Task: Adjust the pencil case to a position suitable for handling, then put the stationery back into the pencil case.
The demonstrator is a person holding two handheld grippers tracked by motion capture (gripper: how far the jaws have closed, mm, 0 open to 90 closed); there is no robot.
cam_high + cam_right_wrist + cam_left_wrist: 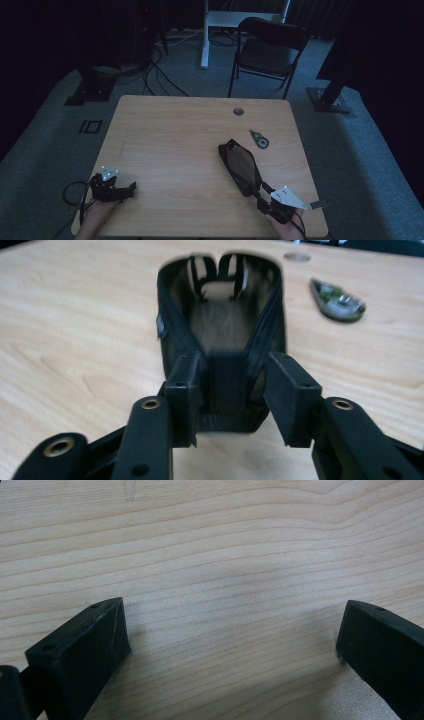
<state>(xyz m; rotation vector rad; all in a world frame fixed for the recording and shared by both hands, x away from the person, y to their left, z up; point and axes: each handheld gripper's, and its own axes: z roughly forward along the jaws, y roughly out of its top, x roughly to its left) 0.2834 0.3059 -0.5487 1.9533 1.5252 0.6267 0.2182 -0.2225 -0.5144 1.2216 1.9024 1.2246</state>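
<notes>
A black zip pouch (240,167) lies open on the wooden table (175,150), its mouth facing up. In the right gripper view the pouch (225,315) runs away from me, and its near end sits between the jaws of my right gripper (232,385). Those jaws stand slightly apart from the fabric, so the right gripper (257,196) is open around the pouch's end. My left gripper (129,190) rests near the table's front left corner. In its own view the left gripper (234,615) is wide open over bare wood.
A small green correction-tape dispenser (259,139) (337,300) lies just beyond the pouch to the right. A round cable hole (238,111) sits near the table's far edge. A black folding chair (270,50) stands behind the table.
</notes>
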